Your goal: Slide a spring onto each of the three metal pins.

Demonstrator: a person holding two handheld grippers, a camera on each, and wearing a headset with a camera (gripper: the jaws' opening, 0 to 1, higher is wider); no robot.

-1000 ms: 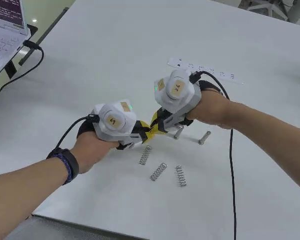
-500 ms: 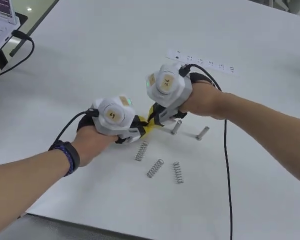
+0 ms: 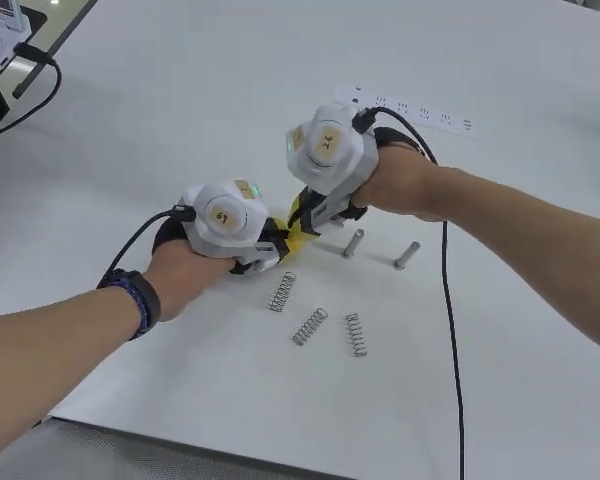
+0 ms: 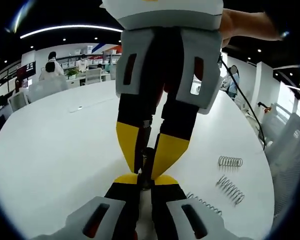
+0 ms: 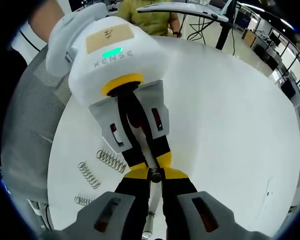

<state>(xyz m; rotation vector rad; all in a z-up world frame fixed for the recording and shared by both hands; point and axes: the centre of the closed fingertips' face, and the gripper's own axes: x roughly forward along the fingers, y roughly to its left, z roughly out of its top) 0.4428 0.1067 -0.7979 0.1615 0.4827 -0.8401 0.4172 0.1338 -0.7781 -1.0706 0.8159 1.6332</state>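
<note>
The left tongs (image 4: 146, 181) and right tongs (image 5: 157, 179) are still meeting tip to tip, both clenching one pin (image 5: 151, 207) above the desk (image 3: 180, 120). Two bare pins (image 3: 352, 243) and three springs (image 3: 310, 326) are still lying nearby.

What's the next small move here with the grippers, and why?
Probably open the left gripper and lower it to the nearest spring. Both it and the right gripper appear shut on one pin, so the right alone could hold it, while all three springs lie loose nearby.
</note>
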